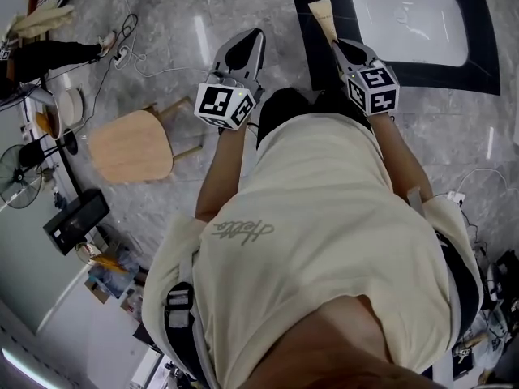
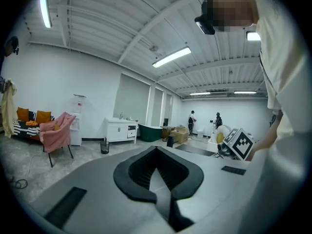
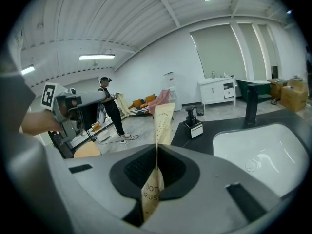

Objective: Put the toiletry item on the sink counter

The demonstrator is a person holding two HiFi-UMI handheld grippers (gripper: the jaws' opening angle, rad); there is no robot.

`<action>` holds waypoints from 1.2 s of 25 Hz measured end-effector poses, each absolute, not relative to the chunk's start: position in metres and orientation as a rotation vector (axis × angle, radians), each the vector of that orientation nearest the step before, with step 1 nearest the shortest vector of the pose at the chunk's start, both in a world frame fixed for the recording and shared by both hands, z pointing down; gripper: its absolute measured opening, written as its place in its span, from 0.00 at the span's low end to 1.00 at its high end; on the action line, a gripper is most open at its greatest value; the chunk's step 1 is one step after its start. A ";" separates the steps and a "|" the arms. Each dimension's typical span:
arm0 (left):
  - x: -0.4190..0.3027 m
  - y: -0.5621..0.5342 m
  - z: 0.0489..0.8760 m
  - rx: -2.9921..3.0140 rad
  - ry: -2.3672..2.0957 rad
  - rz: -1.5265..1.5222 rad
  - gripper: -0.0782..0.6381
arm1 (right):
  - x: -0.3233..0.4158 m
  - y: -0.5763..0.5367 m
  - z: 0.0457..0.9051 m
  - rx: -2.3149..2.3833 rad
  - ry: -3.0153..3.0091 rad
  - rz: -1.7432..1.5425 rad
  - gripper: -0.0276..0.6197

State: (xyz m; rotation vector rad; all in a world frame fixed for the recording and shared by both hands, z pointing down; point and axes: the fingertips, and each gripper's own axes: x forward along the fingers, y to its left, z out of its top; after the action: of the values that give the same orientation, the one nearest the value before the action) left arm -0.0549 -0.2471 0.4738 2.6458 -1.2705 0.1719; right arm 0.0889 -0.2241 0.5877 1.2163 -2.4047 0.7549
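Observation:
My right gripper (image 1: 347,49) (image 3: 156,156) is shut on a flat beige toothbrush packet (image 1: 323,14) (image 3: 163,123), which stands upright between the jaws and sticks out past the tips. It hovers at the near left corner of the black sink counter (image 1: 315,43) (image 3: 217,126), beside the white basin (image 1: 409,21) (image 3: 265,147). My left gripper (image 1: 246,45) (image 2: 157,168) is held over the floor to the left of the counter. Its jaws meet with nothing between them.
A black faucet (image 3: 250,104) and a pump dispenser (image 3: 193,117) stand on the counter's far side. A round wooden stool (image 1: 131,144) and loose cables (image 1: 142,63) are on the floor at left. A person (image 3: 110,106) stands further off.

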 end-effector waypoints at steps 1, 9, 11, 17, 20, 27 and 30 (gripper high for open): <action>-0.055 -0.245 0.478 2.635 -1.264 0.178 0.11 | 0.088 -0.224 0.591 1.216 -2.396 0.760 0.05; -0.063 -0.256 0.494 2.593 -1.174 0.183 0.11 | 0.066 -0.227 0.608 1.227 -2.298 0.821 0.05; -0.064 -0.262 0.504 2.588 -1.159 0.195 0.11 | 0.061 -0.229 0.619 1.208 -2.272 0.844 0.05; -0.080 -0.277 0.541 2.512 -1.153 0.210 0.11 | 0.044 -0.239 0.652 1.172 -2.194 0.866 0.05; -0.090 -0.279 0.544 2.516 -1.149 0.212 0.11 | 0.039 -0.241 0.671 1.154 -2.145 0.808 0.05; -0.107 -0.278 0.559 2.484 -1.130 0.204 0.11 | 0.039 -0.234 0.717 1.162 -2.022 0.883 0.05; -0.108 -0.274 0.565 2.471 -1.107 0.198 0.11 | 0.037 -0.232 0.724 1.164 -1.992 0.891 0.05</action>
State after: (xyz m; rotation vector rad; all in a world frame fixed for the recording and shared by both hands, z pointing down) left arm -0.1083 -0.2744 0.5648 2.4709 -1.1074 0.1976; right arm 0.0369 -0.2317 0.7242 1.1643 -1.9915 0.8906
